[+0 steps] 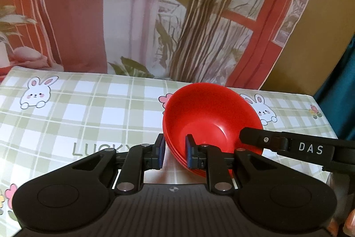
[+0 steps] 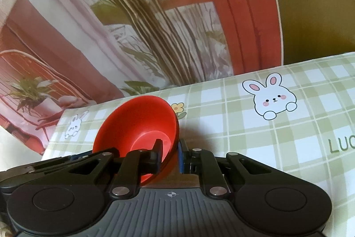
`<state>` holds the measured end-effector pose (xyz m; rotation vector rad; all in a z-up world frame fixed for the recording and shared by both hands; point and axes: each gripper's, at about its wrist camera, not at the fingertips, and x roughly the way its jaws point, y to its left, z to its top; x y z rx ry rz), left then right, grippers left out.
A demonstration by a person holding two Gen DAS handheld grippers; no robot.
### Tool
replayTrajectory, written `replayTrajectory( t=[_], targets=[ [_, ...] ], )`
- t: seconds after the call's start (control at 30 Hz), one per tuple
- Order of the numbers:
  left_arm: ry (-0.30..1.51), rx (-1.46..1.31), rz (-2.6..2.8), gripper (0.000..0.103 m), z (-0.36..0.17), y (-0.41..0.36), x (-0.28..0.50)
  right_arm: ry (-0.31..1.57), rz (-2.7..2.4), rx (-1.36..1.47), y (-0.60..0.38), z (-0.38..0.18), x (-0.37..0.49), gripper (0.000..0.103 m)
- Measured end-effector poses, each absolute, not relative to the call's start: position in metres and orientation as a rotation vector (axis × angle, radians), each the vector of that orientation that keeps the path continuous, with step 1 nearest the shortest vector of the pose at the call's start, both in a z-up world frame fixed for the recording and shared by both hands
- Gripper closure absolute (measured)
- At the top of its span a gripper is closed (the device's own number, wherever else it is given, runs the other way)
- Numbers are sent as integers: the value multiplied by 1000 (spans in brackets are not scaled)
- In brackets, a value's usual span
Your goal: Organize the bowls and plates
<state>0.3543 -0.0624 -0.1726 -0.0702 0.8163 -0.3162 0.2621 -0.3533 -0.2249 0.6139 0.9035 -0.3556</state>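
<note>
A nested stack of red bowls (image 1: 206, 117) is tilted over the green checked tablecloth (image 1: 88, 117), its opening turned toward me. My left gripper (image 1: 175, 153) is shut on the stack's near wall, one blue pad outside and one inside. From the right, a finger of my right gripper (image 1: 253, 136) reaches over the rim into the bowl. In the right wrist view the red bowls (image 2: 137, 119) lean left, and my right gripper (image 2: 169, 154) is shut on their wall, the left finger inside and the right one outside. The left gripper's finger (image 2: 55, 162) shows at the bowl's far-left side.
The tablecloth (image 2: 266, 137) carries rabbit prints and the word LUCKY. A hanging backdrop (image 1: 199, 14) printed with a plant and a red window stands right behind the table's far edge. The table's right edge (image 1: 321, 117) lies close to the bowls.
</note>
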Motion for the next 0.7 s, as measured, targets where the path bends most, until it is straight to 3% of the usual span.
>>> replayTrajectory(
  t=[0.7],
  targets=[
    [786,-67,-305,83,-118,-44,283,808,-367,581,-295,-156,212,89]
  ],
)
